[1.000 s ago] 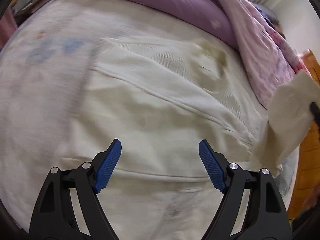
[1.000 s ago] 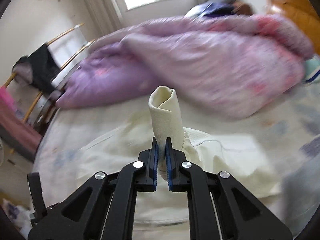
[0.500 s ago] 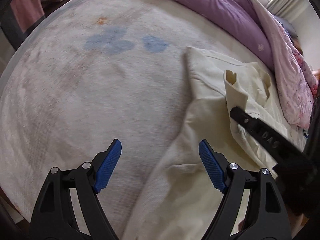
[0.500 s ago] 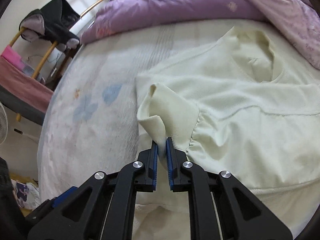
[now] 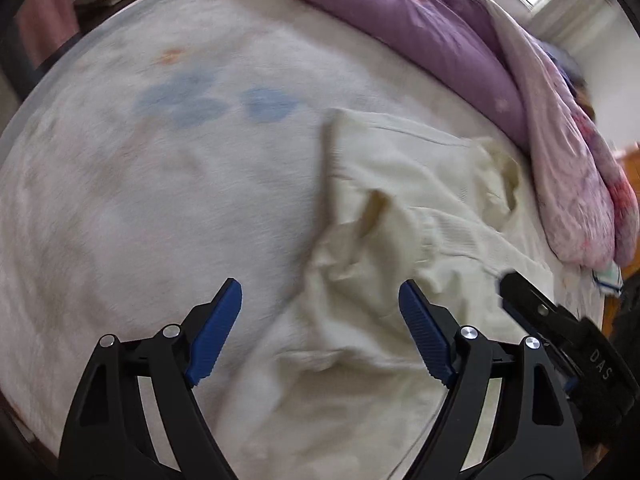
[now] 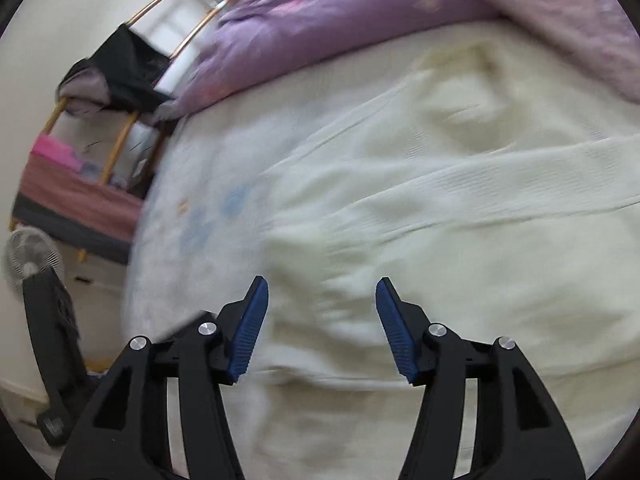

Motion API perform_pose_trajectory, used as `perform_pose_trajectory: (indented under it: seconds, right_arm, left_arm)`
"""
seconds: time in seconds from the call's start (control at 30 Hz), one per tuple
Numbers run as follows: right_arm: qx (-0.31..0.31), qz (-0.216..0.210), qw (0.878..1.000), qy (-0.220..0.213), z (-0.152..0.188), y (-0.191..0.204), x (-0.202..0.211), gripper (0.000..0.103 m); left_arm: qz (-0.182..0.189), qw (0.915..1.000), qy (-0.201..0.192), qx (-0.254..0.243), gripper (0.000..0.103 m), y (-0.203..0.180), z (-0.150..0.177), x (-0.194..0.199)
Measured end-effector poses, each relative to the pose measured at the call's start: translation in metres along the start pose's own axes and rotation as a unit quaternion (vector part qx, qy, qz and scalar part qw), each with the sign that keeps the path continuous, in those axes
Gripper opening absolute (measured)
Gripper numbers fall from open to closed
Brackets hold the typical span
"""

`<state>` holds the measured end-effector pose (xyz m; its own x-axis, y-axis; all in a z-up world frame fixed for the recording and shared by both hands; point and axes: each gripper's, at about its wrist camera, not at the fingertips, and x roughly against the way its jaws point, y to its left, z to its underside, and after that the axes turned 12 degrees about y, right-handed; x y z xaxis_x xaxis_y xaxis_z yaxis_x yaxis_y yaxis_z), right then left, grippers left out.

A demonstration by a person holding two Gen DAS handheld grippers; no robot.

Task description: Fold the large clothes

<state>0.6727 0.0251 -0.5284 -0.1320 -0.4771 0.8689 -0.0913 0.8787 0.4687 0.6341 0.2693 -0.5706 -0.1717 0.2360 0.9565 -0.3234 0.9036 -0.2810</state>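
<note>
Both grippers open, nothing held: left gripper (image 5: 320, 320) over shirt's 9 o'clock edge, right gripper (image 6: 320, 316) over folded-in sleeve (image 6: 320, 280). Cream shirt (image 5: 420, 208) flat on bed sheet (image 5: 140, 200), collar toward 12 o'clock. Sleeve probably laid inward to narrow body.

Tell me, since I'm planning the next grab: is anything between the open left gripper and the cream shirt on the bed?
Nothing visible blocks it. The left gripper hovers open right over the cream shirt, with only the bare bed sheet alongside.
</note>
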Motion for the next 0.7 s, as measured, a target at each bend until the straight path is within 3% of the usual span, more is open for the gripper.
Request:
perform_pose_trajectory:
  seconds: [0.1,0.17,0.2,0.27,0.37,0.5,0.6,0.7]
  right_arm:
    - [-0.017,0.065,0.998,-0.009,-0.006,-0.059,0.018,0.04]
    - [-0.033,0.126,0.991,0.006,-0.007,-0.108,0.024,0.03]
    - [-0.039,0.15,0.988,0.008,-0.004,-0.126,0.026,0.03]
    - [-0.062,0.154,0.986,0.023,-0.001,-0.161,0.026,0.03]
    - [-0.084,0.143,0.984,0.057,0.003,-0.197,0.011,0.027]
    - [-0.087,0.134,0.984,0.082,-0.002,-0.2,0.005,0.029]
    - [-0.083,0.103,0.987,0.091,-0.013,-0.196,0.021,0.037]
    - [-0.059,0.104,0.991,0.061,-0.041,-0.199,0.048,0.047]
  left_arm:
    - [0.011,0.9995,0.023,-0.019,0.082,-0.029,-0.013,-0.025]
    - [-0.008,0.9977,0.055,-0.037,0.083,-0.046,-0.022,-0.053]
    - [-0.011,0.9971,0.066,-0.036,0.083,-0.049,-0.025,-0.063]
    - [-0.031,0.9959,0.079,-0.031,0.084,-0.051,-0.03,-0.084]
    - [-0.032,0.9935,0.108,-0.02,0.086,-0.047,-0.034,-0.106]
    - [-0.034,0.9921,0.117,-0.027,0.088,-0.052,-0.039,-0.106]
    - [0.006,0.9942,0.104,-0.024,0.088,-0.053,-0.052,-0.083]
    - [0.036,0.9967,0.072,-0.014,0.088,-0.047,-0.087,-0.064]
